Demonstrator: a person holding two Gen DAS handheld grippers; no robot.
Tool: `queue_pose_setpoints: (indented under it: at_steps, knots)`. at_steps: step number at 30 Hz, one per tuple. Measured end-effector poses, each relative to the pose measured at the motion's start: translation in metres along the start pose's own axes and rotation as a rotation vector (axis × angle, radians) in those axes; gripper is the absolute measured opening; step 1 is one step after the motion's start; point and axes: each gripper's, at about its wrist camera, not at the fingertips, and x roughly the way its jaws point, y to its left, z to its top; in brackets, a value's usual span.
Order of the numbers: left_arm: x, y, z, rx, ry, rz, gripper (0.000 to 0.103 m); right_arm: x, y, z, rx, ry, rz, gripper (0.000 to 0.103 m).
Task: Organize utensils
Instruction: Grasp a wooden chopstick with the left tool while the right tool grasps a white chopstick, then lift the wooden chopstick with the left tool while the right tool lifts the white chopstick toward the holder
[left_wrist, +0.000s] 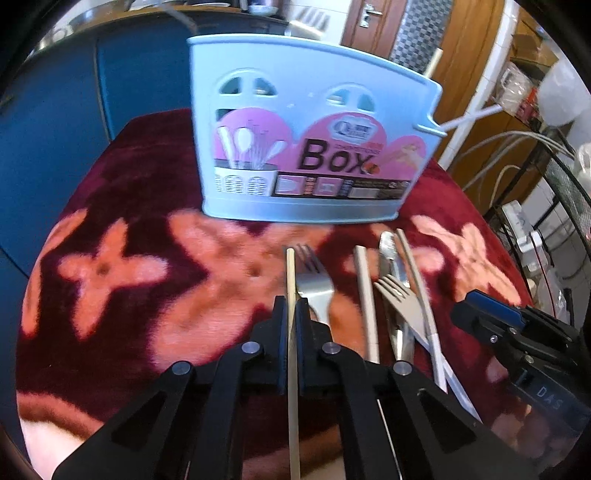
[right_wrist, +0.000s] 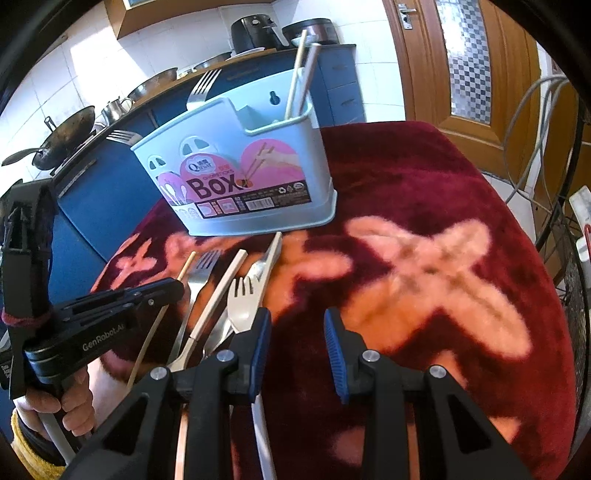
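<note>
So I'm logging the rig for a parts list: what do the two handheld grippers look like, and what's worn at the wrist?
Both are black plastic with silver pivot bolts and blue ribbed pads. The left gripper carries white "GenRobot.AI" lettering on its body and a dark red band around its black strap. The right gripper matches it. A yellow cuff shows at the left wrist.

The left wrist view is taken from just behind the left tool (left_wrist: 291, 314), angled down at the tabletop (left_wrist: 110, 314) close by, facing the blue utensil box (left_wrist: 314, 155) head-on. The right wrist view is set further right, facing the same box (right_wrist: 240, 177) obliquely. Box, tabletop and cutlery (right_wrist: 242, 302) are shared.
</note>
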Motion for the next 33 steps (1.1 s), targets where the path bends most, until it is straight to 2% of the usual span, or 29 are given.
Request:
queue_pose_setpoints:
  at_steps: [7,22,25,26,30,33]
  knots:
    - [0.007,0.016,0.003,-0.055,0.049,-0.023,0.002,0.02,0.007,0.014,-0.005,0.079,0.027,0.033]
    - [0.025,0.01,0.027,0.016,0.134,-0.011,0.003,0.05,0.007,0.04,0.009,0.172,0.041,0.032]
    - [0.028,0.009,0.029,0.036,0.137,-0.004,0.003,0.053,0.005,0.042,0.023,0.179,0.04,0.024]
    - [0.028,0.008,0.03,0.042,0.138,-0.002,0.003,0.054,0.005,0.042,0.023,0.178,0.033,0.015]
    - [0.026,0.006,0.031,0.049,0.125,-0.011,0.002,0.052,0.004,0.042,0.02,0.171,0.04,0.007]
    - [0.02,0.008,0.032,0.026,0.104,-0.038,0.002,0.043,0.004,0.042,0.018,0.139,0.054,0.007]
